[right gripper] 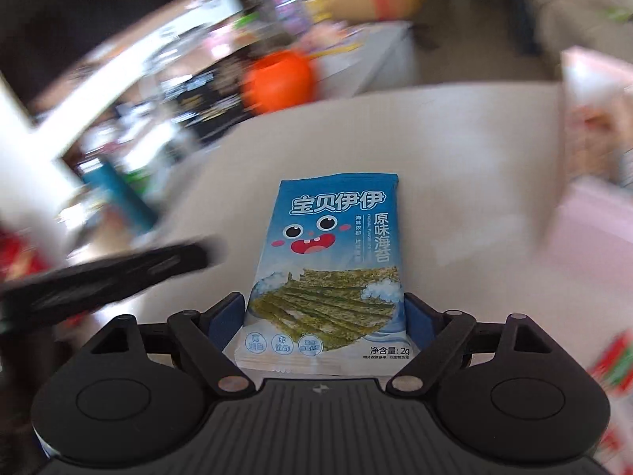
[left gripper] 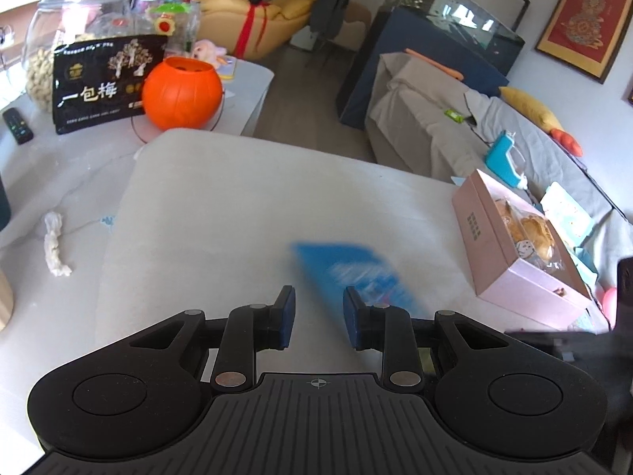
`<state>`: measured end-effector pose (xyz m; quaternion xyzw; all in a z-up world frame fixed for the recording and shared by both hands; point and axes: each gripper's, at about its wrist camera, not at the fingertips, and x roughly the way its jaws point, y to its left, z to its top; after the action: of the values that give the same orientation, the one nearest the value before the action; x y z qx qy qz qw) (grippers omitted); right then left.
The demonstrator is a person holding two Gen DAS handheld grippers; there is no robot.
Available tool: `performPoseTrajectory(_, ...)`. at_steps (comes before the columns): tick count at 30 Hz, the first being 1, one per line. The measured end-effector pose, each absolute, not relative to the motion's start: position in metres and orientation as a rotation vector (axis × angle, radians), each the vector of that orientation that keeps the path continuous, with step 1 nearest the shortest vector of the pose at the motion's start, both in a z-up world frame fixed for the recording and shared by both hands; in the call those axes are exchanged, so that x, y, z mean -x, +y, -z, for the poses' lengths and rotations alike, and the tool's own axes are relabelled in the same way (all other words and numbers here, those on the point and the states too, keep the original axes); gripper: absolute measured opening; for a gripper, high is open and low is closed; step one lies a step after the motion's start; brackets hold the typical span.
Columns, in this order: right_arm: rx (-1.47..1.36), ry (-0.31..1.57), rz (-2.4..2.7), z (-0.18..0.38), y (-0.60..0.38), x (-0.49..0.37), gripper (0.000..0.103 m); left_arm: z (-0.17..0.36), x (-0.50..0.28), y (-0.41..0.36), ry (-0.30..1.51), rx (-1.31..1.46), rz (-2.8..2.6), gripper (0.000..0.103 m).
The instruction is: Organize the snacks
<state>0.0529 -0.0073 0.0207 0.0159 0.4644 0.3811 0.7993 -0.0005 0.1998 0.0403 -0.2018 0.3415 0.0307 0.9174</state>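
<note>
A pale cushion [left gripper: 237,206] fills a cluttered living room. The right gripper [right gripper: 326,316] clasps the seaweed packet [right gripper: 330,261], long axis pointing away; the left gripper [left gripper: 318,316] hangs empty, jaws narrow, packet [left gripper: 352,273] just right.

Black hand-held gripper [left gripper: 318,318]: ribbed body, blue pads [left gripper: 288,316], silver rivets.

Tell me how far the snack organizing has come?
Done: the pink box already holds pastries. In hand: the right gripper grips the blue seaweed packet; the left gripper holds nothing. Left: the black plum bag stands beside the orange pumpkin bucket.
</note>
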Motion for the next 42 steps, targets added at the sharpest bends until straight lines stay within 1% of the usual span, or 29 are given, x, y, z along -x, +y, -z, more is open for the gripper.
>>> performPoseTrajectory(2, -0.049, 0.988, -0.872, -0.026, -0.009, -0.043, 0.085, -0.047, -0.002, 0.189, 0.703, 0.386, -0.06, 0.03)
performPoseTrajectory(5, -0.035, 0.872, -0.878, -0.039, -0.028, -0.032, 0.086, -0.051, -0.008, 0.168, 0.738, 0.306, -0.096, 0.03)
performPoseTrajectory(7, -0.021, 0.813, -0.869, -0.044, -0.048, -0.028, 0.087, -0.047, -0.016, 0.157, 0.77, 0.295, -0.095, 0.03)
performPoseTrajectory(13, 0.085, 0.735, -0.725, -0.047, -0.118, -0.027, 0.087, -0.033, -0.039, 0.126, 0.825, 0.284, -0.036, 0.03)
performPoseTrajectory(19, 0.052, 0.808, -0.692, -0.032, -0.152, -0.035, 0.087, -0.037, -0.049, 0.103, 0.825, 0.237, -0.012, 0.03)
performPoseTrajectory(27, 0.005, 0.858, -0.964, -0.021, -0.097, -0.006, 0.087, -0.049, -0.03, 0.116, 0.796, 0.248, -0.038, 0.03)
performPoseTrajectory(32, 0.126, 0.766, -0.92, -0.034, -0.09, 0.009, 0.087, -0.063, -0.028, 0.083, 0.778, 0.092, 0.087, 0.03)
performPoseTrajectory(37, 0.134, 0.719, -0.699, -0.035, -0.137, 0.0, 0.087, -0.043, -0.043, 0.022, 0.857, -0.148, 0.172, 0.031)
performPoseTrajectory(38, 0.144, 0.707, -0.638, -0.032, -0.148, -0.004, 0.087, -0.037, -0.045, 0.013, 0.875, -0.173, 0.182, 0.032)
performPoseTrajectory(39, 0.162, 0.694, -0.573, -0.029, -0.158, -0.006, 0.087, -0.033, -0.046, 0.007, 0.877, -0.192, 0.186, 0.036)
performPoseTrajectory(42, 0.18, 0.69, -0.432, -0.017, -0.188, -0.009, 0.087, -0.029, -0.05, -0.006, 0.873, -0.231, 0.19, 0.039)
